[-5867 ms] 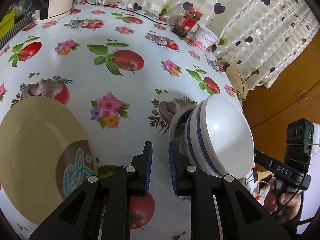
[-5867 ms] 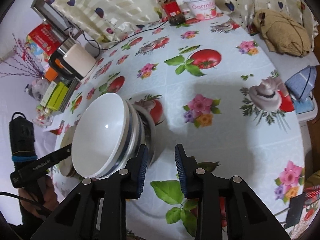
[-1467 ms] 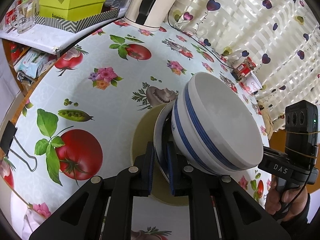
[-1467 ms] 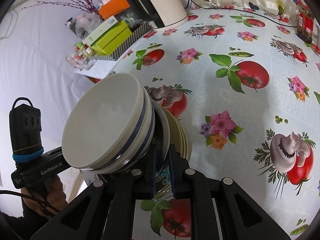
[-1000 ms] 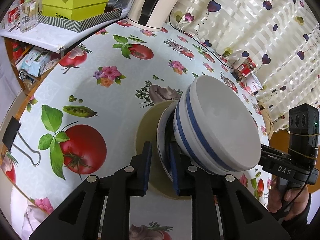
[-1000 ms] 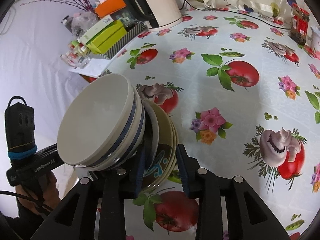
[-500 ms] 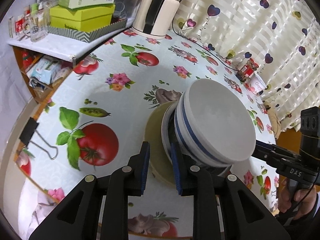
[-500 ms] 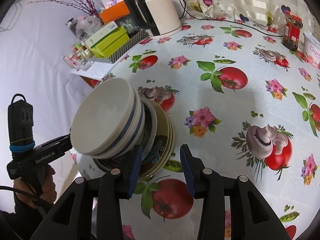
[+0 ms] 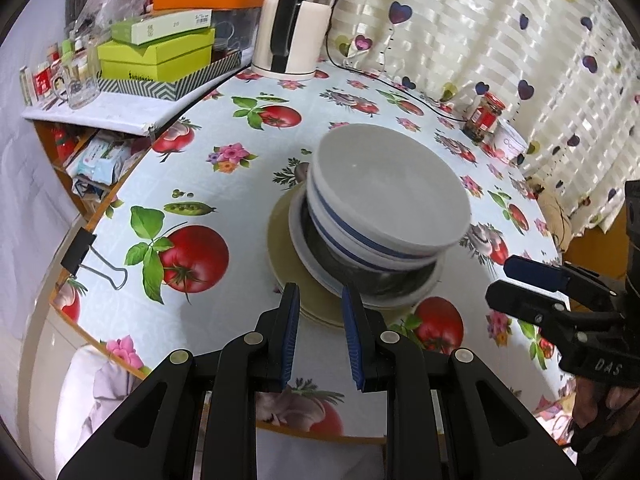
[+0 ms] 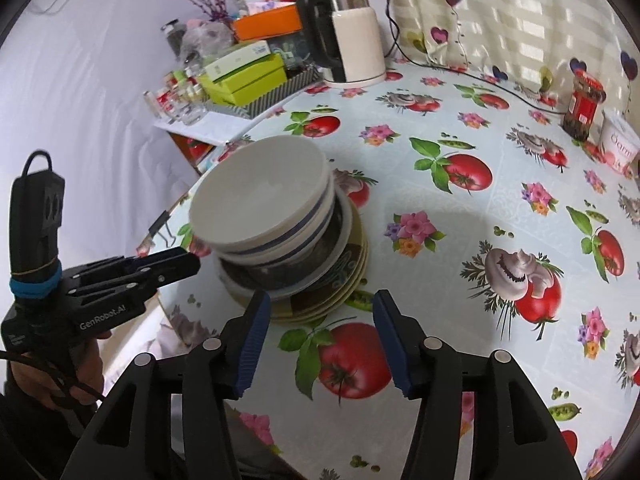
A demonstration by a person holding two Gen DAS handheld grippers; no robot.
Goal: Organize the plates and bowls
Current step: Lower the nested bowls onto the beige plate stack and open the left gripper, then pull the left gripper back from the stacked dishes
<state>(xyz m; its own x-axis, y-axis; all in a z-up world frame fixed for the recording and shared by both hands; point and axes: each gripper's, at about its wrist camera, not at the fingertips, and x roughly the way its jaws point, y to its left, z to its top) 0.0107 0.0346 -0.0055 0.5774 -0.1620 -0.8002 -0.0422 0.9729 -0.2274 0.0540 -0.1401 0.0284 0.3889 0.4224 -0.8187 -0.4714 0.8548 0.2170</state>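
Observation:
A stack of dishes stands on the flowered tablecloth near the table's edge. Beige plates lie at the bottom, then a white dish and a dark metal bowl, with blue-striped white bowls on top. The same bowls and plates show in the right wrist view. My left gripper hangs just short of the plates, open by a narrow gap that holds nothing. My right gripper is back from the stack's other side; its jaws are opening and hold nothing. Each gripper shows in the other view: right, left.
A white kettle and its cable stand at the back, beside green boxes on a side shelf. A red-lidded jar and a yogurt tub sit by the curtain. A binder clip grips the table edge.
Both grippers, shut on the stack's rim a moment ago, have let go and drawn back and up. The right jaws have spread wider. The stack stays on the table.

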